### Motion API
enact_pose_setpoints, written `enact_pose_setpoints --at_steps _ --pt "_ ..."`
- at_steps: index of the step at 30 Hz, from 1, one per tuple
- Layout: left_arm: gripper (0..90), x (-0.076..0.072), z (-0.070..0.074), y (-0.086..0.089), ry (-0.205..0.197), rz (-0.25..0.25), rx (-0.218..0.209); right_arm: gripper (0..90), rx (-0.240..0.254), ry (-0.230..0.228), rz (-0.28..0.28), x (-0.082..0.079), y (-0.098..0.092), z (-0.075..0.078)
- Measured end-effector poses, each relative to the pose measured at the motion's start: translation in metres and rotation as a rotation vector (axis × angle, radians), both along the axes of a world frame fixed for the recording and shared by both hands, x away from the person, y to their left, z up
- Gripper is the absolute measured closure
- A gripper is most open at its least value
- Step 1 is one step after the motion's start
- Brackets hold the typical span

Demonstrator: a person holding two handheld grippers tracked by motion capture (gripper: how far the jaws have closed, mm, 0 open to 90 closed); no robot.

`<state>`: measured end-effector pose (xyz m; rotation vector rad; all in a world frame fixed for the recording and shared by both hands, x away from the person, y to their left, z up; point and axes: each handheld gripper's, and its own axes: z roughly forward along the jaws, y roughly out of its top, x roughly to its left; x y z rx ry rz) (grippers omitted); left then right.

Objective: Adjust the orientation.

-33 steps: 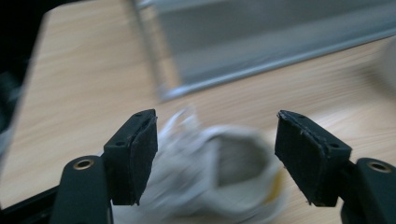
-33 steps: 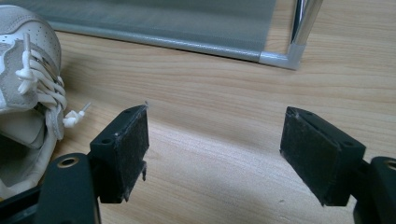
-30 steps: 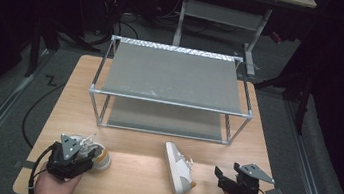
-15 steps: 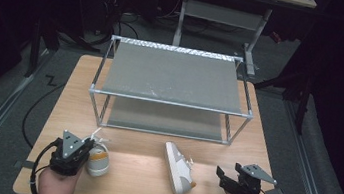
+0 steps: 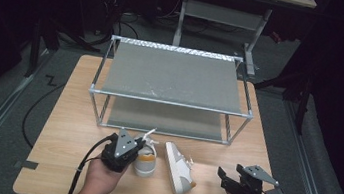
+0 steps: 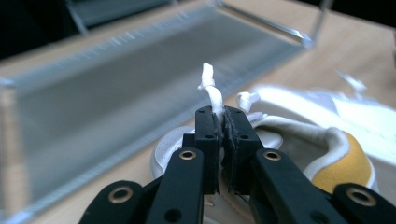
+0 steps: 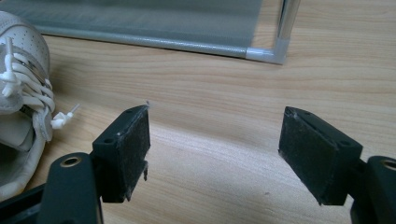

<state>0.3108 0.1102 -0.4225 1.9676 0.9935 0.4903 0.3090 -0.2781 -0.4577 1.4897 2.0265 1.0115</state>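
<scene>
On the near part of the surface [image 5: 72,114], in front of the rack [image 5: 172,77], your left gripper [image 6: 223,135] has its fingers [image 6: 208,140] pressed almost together on the white lace [image 6: 212,91] of a shoe [image 5: 146,156]. These fingers have just been closing, and the lace is between them; its knotted end stands up above the tips in the left gripper view. You hold this shoe only by the lace, as far as can be seen. It is white with a yellow heel patch [image 6: 348,163], and in the high view it sits just in front of the left gripper [image 5: 134,148], with the toe toward the rack. Just beside it, to the right, lies the second shoe [image 5: 178,168], also white, on its side and at a slant; the two are near, and whether they touch you cannot tell. Your right gripper [image 5: 227,180] rests low at the near right corner of the surface, well apart from both shoes. Its fingers [image 7: 126,149] stand wide open with only bare wood between them, and nothing is held. In the right gripper view the second shoe [image 7: 21,93] appears at the left edge, with its laces facing the camera, and one foot [image 7: 268,53] of the rack stands farther off.
</scene>
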Motion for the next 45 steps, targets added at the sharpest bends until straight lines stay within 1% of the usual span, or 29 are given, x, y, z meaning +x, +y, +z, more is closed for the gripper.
enact_pose_setpoints --at_steps 1,3,4,5,6,7,8,9,10,11,12,13,14,15,16,17,20,21,24,25,26,27,28,29,30,31,35,38,45 --pt "84.0 -0.004 -0.008 0.001 0.055 -0.037 -0.011 25.0 0.001 0.004 0.001 0.000 -0.001 0.000" --pt "81.1 -0.008 -0.009 0.002 0.072 -0.048 -0.004 25.0 0.001 0.005 0.001 -0.001 -0.002 0.000" --pt "81.1 -0.011 -0.011 0.004 0.102 -0.061 -0.003 25.0 0.002 0.004 0.002 -0.001 -0.002 0.000" --pt "69.6 -0.014 -0.012 0.008 0.126 -0.068 -0.016 25.0 0.002 0.006 0.004 -0.001 -0.002 0.000" --pt "64.6 -0.018 -0.011 0.012 0.134 -0.069 -0.037 25.0 0.002 0.008 0.006 -0.001 -0.002 0.000" --pt "64.6 -0.022 -0.009 0.017 0.138 -0.069 -0.058 25.0 0.002 0.008 0.006 -0.001 -0.002 0.000" --pt "58.5 -0.029 -0.005 0.028 0.127 -0.051 -0.082 25.0 0.002 0.011 0.008 0.000 0.000 0.000" --pt "54.3 -0.029 -0.005 0.028 0.127 -0.051 -0.082 25.0 0.002 0.011 0.008 0.000 0.000 0.000" --pt "50.4 -0.032 -0.004 0.032 0.124 -0.032 -0.100 25.0 -0.003 0.011 0.014 0.000 0.002 -0.001" --pt "50.4 -0.035 -0.005 0.037 0.119 -0.015 -0.103 25.0 -0.003 0.011 0.014 0.000 0.002 -0.001" --pt "45.2 -0.041 -0.013 0.044 0.108 0.027 -0.096 25.0 -0.003 0.013 0.019 0.000 0.004 -0.001" --pt "43.5 -0.041 -0.013 0.044 0.108 0.027 -0.096 25.0 -0.003 0.013 0.019 0.000 0.004 -0.001" --pt "43.0 -0.042 -0.024 0.049 0.141 0.048 -0.102 25.2 -0.002 0.013 0.029 -0.001 0.007 0.000" --pt "42.7 -0.042 -0.024 0.049 0.141 0.048 -0.102 25.2 -0.002 0.013 0.029 -0.001 0.007 0.000" --pt "41.6 -0.039 -0.026 0.052 0.152 0.072 -0.124 27.1 0.012 0.009 0.044 -0.003 0.012 0.002" --pt "41.2 -0.039 -0.026 0.052 0.152 0.072 -0.124 27.1 0.012 0.009 0.044 -0.003 0.012 0.002" --pt "41.2 -0.038 -0.024 0.056 0.097 0.103 -0.140 30.2 0.031 -0.021 0.090 -0.010 0.029 0.009" --pt "41.1 -0.038 -0.024 0.056 0.097 0.103 -0.140 30.2 0.031 -0.021 0.090 -0.010 0.029 0.009" --pt "40.6 -0.038 -0.026 0.055 0.112 0.096 -0.141 34.1 0.059 -0.053 0.157 -0.020 0.051 0.017" --pt "40.6 -0.038 -0.025 0.055 0.109 0.091 -0.144 34.1 0.059 -0.053 0.157 -0.020 0.051 0.017" --pt "40.1 -0.040 -0.023 0.053 0.102 0.078 -0.170 37.1 0.091 -0.044 0.183 -0.025 0.061 0.018" --pt "40.1 -0.040 -0.023 0.053 0.102 0.078 -0.170 37.1 0.091 -0.044 0.183 -0.025 0.061 0.018" --pt "40.0 -0.042 -0.022 0.050 0.109 0.076 -0.193 38.2 0.111 -0.034 0.198 -0.026 0.065 0.018" --pt "40.0 -0.042 -0.022 0.047 0.090 0.060 -0.166 39.1 0.130 -0.019 0.222 -0.029 0.073 0.018" --pt "39.8 -0.042 -0.022 0.047 0.090 0.060 -0.166 39.1 0.130 -0.019 0.222 -0.029 0.073 0.018" --pt "39.7 -0.042 -0.024 0.043 0.093 0.046 -0.146 39.7 0.125 -0.017 0.238 -0.029 0.080 0.017" --pt "39.7 -0.041 -0.025 0.040 0.091 0.041 -0.127 39.7 0.155 0.001 0.253 -0.030 0.086 0.015" --pt "39.9 -0.042 -0.026 0.039 0.092 0.032 -0.126 37.8 0.139 0.018 0.289 -0.033 0.097 0.012" --pt "40.2 -0.042 -0.025 0.039 0.085 0.029 -0.127 33.7 0.138 0.052 0.313 -0.033 0.108 0.005"
